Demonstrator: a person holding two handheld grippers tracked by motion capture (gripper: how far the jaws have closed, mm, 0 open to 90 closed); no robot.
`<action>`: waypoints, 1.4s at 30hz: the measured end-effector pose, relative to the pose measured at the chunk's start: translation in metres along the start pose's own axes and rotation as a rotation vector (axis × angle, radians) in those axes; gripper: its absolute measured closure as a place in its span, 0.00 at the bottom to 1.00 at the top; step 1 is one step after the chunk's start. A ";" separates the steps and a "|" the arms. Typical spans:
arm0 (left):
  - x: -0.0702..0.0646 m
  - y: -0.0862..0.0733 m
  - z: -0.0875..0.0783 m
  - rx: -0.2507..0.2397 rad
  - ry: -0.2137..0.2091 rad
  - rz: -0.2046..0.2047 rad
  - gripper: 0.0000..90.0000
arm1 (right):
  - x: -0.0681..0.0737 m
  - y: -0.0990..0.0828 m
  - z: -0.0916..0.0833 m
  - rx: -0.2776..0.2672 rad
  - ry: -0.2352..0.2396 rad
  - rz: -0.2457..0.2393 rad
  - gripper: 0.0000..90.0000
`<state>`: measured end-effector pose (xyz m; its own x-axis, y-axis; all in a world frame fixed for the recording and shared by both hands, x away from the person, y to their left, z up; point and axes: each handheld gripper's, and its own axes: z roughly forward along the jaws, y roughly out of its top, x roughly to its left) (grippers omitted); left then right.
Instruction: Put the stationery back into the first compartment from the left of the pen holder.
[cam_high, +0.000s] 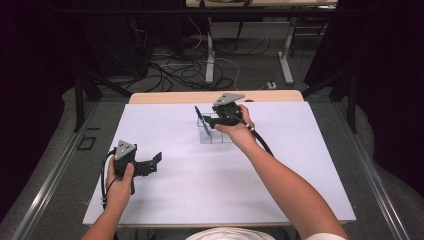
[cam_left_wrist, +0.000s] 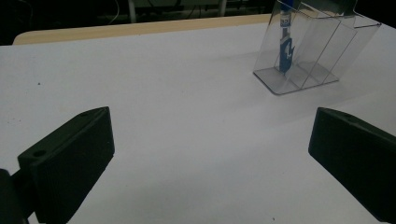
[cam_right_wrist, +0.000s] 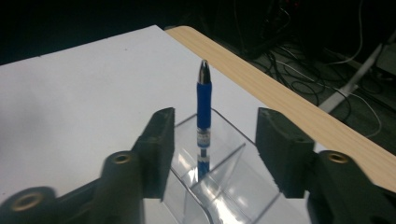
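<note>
A blue pen (cam_right_wrist: 203, 100) with a silver tip stands upright in an end compartment of a clear acrylic holder (cam_right_wrist: 224, 186). My right gripper (cam_right_wrist: 215, 122) is open just above the holder, its jaws either side of the pen's line and not touching it. In the high view the pen (cam_high: 198, 115) leans in the holder (cam_high: 216, 135) at the far middle of the board, with the right gripper (cam_high: 206, 120) beside it. My left gripper (cam_high: 154, 164) rests near the front left, open and holding nothing. From the left gripper (cam_left_wrist: 210, 140) the holder (cam_left_wrist: 322, 51) and pen (cam_left_wrist: 285, 46) sit far off.
A white board (cam_high: 200, 190) covers the table, and a wooden table edge (cam_high: 175, 96) shows behind it. Cables and table legs (cam_high: 210, 55) lie on the floor beyond. Metal rails (cam_high: 50, 180) run along both sides.
</note>
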<state>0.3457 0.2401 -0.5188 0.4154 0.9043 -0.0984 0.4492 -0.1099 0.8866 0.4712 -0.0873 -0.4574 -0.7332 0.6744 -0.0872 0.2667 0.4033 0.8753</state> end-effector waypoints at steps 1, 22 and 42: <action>0.000 0.000 0.000 -0.001 0.001 0.000 0.00 | 0.000 -0.002 -0.002 -0.006 0.004 0.010 0.51; 0.000 0.000 0.000 0.006 0.003 -0.002 0.00 | 0.000 -0.014 -0.050 0.034 -0.046 0.120 0.14; 0.000 0.000 -0.001 0.001 0.010 -0.006 0.00 | -0.007 -0.043 -0.107 -0.002 -0.097 0.110 0.00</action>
<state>0.3450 0.2408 -0.5187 0.4047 0.9090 -0.0994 0.4527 -0.1048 0.8855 0.3981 -0.1759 -0.4435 -0.6354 0.7713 -0.0360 0.3411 0.3222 0.8831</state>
